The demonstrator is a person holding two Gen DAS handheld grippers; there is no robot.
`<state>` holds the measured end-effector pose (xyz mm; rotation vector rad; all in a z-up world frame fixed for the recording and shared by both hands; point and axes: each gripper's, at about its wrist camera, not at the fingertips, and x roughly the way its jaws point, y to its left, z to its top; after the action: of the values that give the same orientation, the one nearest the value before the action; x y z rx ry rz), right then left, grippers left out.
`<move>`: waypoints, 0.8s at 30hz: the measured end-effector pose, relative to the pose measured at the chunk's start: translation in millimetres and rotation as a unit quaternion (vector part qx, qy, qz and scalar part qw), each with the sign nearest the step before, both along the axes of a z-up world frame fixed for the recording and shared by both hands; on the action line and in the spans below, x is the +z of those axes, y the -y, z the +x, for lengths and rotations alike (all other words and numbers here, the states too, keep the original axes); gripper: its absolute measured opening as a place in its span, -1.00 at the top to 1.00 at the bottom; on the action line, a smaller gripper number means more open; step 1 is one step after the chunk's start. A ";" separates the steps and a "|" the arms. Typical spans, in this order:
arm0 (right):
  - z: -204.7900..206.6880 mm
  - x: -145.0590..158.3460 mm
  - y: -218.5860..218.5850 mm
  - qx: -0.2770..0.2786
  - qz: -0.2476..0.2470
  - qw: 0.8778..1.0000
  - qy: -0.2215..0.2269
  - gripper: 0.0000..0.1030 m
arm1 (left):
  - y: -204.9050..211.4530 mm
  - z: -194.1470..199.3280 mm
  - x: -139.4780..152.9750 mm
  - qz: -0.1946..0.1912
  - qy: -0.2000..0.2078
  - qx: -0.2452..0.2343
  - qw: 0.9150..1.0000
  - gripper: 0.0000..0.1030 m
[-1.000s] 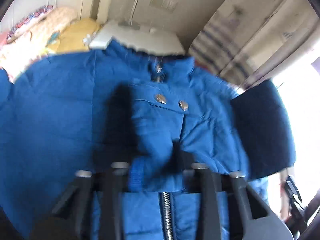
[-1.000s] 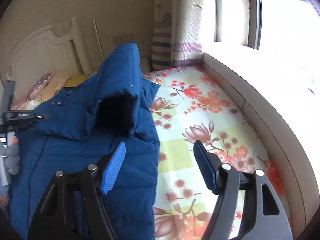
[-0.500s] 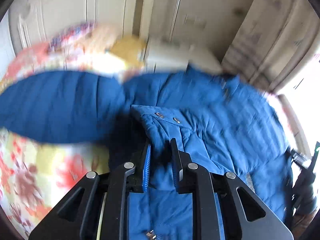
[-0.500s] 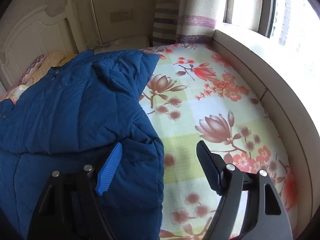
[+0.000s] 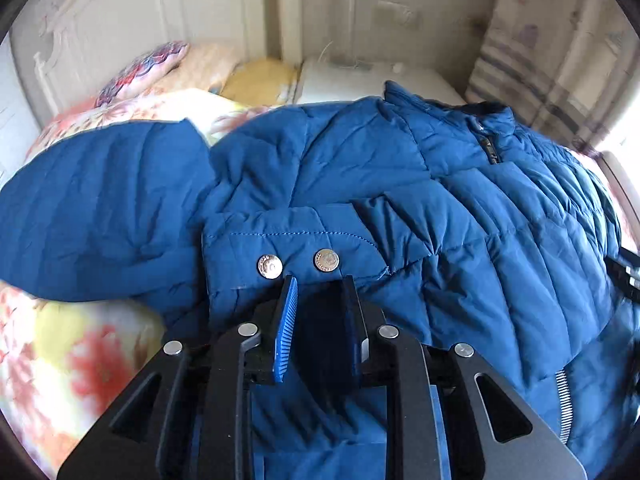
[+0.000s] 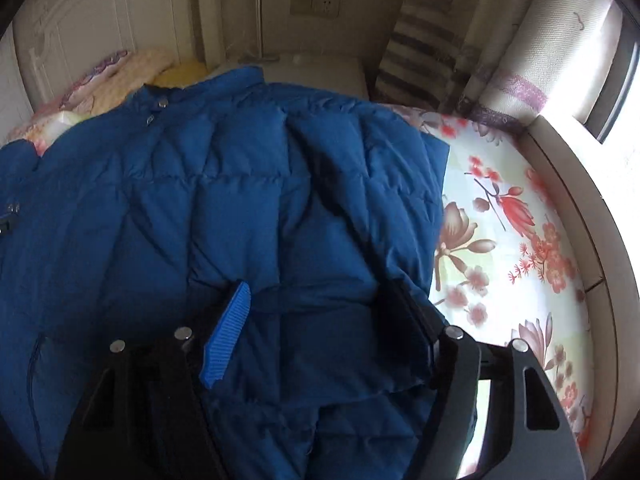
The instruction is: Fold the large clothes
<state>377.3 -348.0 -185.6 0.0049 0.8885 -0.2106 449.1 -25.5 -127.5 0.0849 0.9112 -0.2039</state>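
While the blue jacket (image 5: 460, 208) lies spread on the flowered sheet (image 6: 500, 240), its right edge leaves a bare strip of sheet up to the window ledge (image 6: 580, 208). Left of the jacket, one sleeve (image 5: 92, 208) reaches outward. The left gripper (image 5: 318, 292) is pressed nearly together on the cuff (image 5: 280, 240) folded over the jacket. The right gripper (image 6: 320, 304) is spread above the jacket, its jaws just closing slightly, pinching nothing. Beyond the jacket's collar are pillows (image 5: 200, 68) and a headboard (image 5: 120, 20).

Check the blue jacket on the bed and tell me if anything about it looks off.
The blue jacket lies uneven on the floral bedsheet: the sleeve cuff, with two snaps, is folded across the front, while the other sleeve sticks out sideways. The surface is bunched and creased. No damage shows.
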 end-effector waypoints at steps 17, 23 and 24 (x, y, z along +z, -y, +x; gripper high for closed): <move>73.2 54.8 16.7 -0.060 0.008 0.997 0.052 -0.49 | -145.3 -20.4 50.3 -0.215 0.055 0.085 0.971 -0.36; 9.1 82.2 -60.0 0.060 0.001 0.989 0.133 -0.49 | -336.0 -36.8 50.8 -0.305 0.105 0.293 0.900 -0.91; 5.5 80.8 -67.6 0.070 0.001 0.989 0.132 -0.49 | -361.8 -37.2 48.7 -0.312 0.106 0.329 0.885 -0.91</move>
<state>382.8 -280.4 -104.8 -0.0267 0.6211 -0.0742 411.9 336.3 -78.9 -0.7829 0.5762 0.1543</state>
